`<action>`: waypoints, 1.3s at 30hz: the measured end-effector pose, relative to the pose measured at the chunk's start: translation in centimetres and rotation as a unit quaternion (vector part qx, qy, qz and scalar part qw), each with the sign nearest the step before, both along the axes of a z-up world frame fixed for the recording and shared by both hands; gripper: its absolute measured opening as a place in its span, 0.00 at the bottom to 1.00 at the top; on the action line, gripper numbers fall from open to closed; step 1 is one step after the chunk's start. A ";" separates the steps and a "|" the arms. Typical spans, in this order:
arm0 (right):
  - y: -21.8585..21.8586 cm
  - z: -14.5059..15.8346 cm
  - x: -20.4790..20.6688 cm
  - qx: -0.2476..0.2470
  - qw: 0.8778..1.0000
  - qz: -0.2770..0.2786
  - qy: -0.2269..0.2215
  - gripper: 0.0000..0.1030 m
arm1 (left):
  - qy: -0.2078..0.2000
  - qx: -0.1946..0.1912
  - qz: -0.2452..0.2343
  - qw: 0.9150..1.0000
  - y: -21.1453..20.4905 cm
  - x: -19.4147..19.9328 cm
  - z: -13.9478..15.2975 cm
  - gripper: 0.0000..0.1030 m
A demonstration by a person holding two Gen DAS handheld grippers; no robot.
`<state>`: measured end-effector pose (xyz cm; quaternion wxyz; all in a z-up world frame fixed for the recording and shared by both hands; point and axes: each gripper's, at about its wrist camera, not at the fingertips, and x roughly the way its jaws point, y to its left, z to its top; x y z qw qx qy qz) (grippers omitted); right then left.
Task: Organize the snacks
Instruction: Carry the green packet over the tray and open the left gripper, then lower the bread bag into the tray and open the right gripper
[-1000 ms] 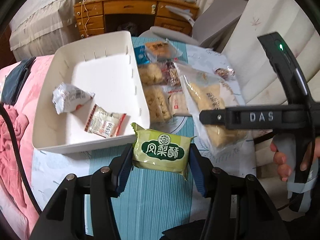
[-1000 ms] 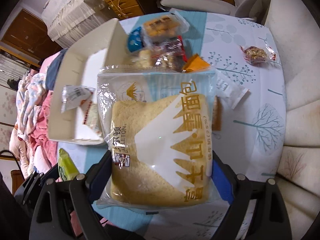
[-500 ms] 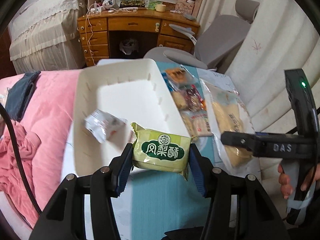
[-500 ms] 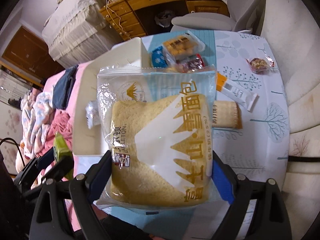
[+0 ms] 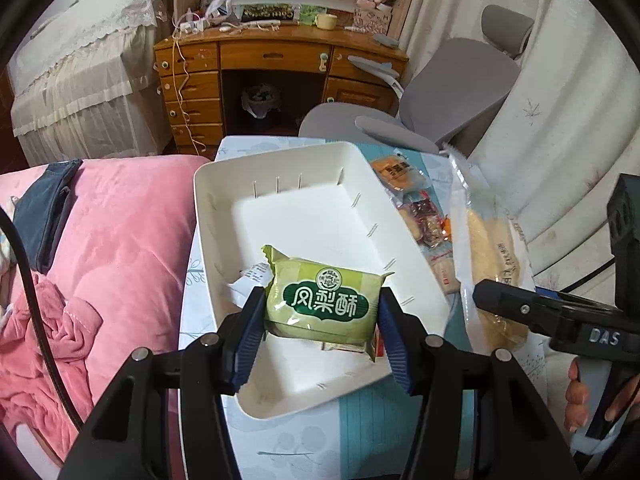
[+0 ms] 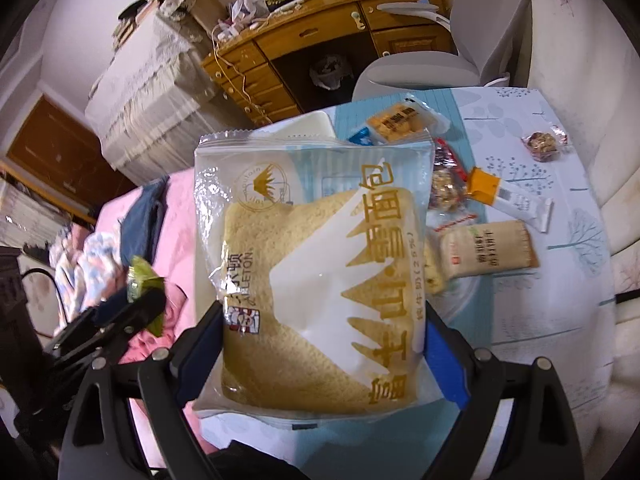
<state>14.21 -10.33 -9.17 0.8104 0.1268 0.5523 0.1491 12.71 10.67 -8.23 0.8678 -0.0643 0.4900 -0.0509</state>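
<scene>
My left gripper (image 5: 320, 312) is shut on a green pineapple-cake packet (image 5: 324, 304) and holds it above the near part of the white tray (image 5: 320, 168). A small white packet (image 5: 250, 280) lies in the tray, half hidden behind the green one. My right gripper (image 6: 324, 336) is shut on a large clear bag of sliced bread (image 6: 316, 272), held up over the table; the bag also shows in the left wrist view (image 5: 490, 264), right of the tray. Loose snack packets (image 5: 416, 208) lie in a row beside the tray's right wall.
More snacks lie on the patterned tablecloth (image 6: 560, 320): a tan biscuit pack (image 6: 486, 250), an orange-and-white sachet (image 6: 506, 196), a nut ball (image 6: 542, 144). A pink blanket (image 5: 120, 240) lies left of the table. A grey chair (image 5: 440, 92) and a wooden desk (image 5: 280, 56) stand behind.
My left gripper has carried the green packet forward from the table's near edge to over the tray. My right gripper has lifted the bread bag higher above the table.
</scene>
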 end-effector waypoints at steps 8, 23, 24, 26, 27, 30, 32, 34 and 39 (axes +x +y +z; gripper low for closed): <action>2.5 -1.7 -0.1 0.046 0.999 -0.027 0.004 0.89 | 0.030 0.004 -0.015 0.999 2.0 1.1 -1.9 0.53; 1.7 -4.3 -0.5 0.059 0.995 -0.076 0.034 0.98 | 0.060 0.006 -0.037 0.998 2.3 1.5 -2.7 0.82; 1.4 -4.2 -0.6 0.054 0.995 -0.080 0.032 0.98 | 0.062 0.006 -0.038 0.997 2.1 1.5 -2.7 0.82; 0.9 -4.0 -1.0 0.050 0.994 -0.089 0.030 0.98 | 0.065 0.004 -0.040 0.997 1.8 1.5 -2.6 0.82; 0.6 -3.8 -1.3 0.050 0.994 -0.093 0.028 0.98 | 0.067 0.002 -0.042 0.997 1.7 1.6 -2.5 0.82; -0.3 -3.6 -2.0 0.046 0.994 -0.101 0.026 0.98 | 0.071 -0.001 -0.048 0.996 0.9 1.9 -2.1 0.82; -1.0 -3.6 -2.3 0.038 0.993 -0.106 0.023 0.98 | 0.071 -0.001 -0.052 0.996 0.1 2.1 -1.8 0.82; -1.9 -3.6 -2.5 0.031 0.993 -0.111 0.018 0.98 | 0.072 -0.001 -0.056 0.996 -0.8 2.4 -1.4 0.82; -4.7 -3.6 -3.1 0.013 0.992 -0.126 0.007 0.98 | 0.086 -0.007 -0.062 0.994 -3.5 3.5 -0.8 0.82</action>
